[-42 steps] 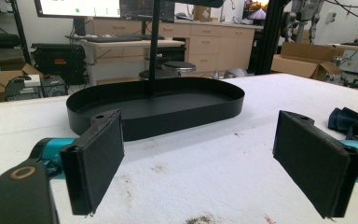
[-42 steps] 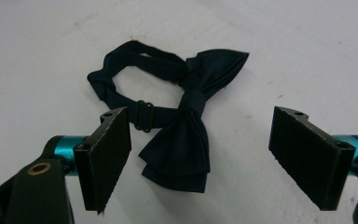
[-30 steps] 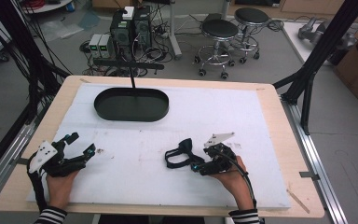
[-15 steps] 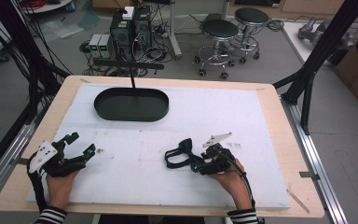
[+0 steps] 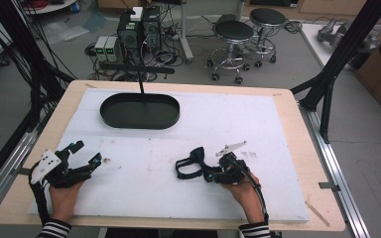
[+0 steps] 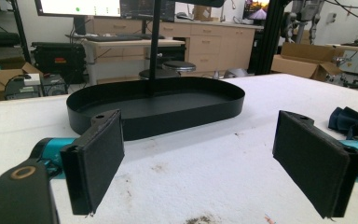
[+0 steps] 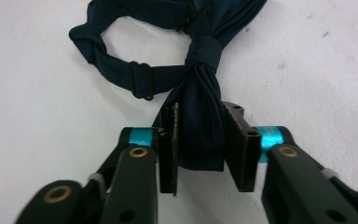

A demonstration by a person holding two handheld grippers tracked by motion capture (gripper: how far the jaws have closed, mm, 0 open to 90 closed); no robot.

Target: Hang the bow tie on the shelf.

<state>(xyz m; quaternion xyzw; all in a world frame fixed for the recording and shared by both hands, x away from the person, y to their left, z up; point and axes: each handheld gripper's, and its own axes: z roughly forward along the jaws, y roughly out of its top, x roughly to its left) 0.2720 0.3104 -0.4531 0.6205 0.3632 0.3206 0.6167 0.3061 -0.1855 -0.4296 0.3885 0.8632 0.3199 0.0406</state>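
Note:
A dark navy bow tie (image 5: 191,162) with its strap looped lies on the white foam mat (image 5: 228,119) at the front centre. My right gripper (image 5: 211,174) comes at it from the right. In the right gripper view both pads press on one wing of the bow tie (image 7: 204,51), so the right gripper (image 7: 201,113) is shut on it. My left gripper (image 5: 87,152) rests at the front left with its jaws wide apart and nothing between them (image 6: 198,154). The bow tie (image 6: 349,121) appears far off at the right edge of the left gripper view.
A black oval tray (image 5: 129,113) sits at the back left of the mat, with a thin black pole (image 5: 140,84) rising behind it. It lies straight ahead in the left gripper view as a tray (image 6: 158,109). Wooden table edges (image 5: 305,148) frame the mat.
My right gripper has slid a little left onto the bow tie's wing and its jaws have come in against it. The left gripper has stayed put.

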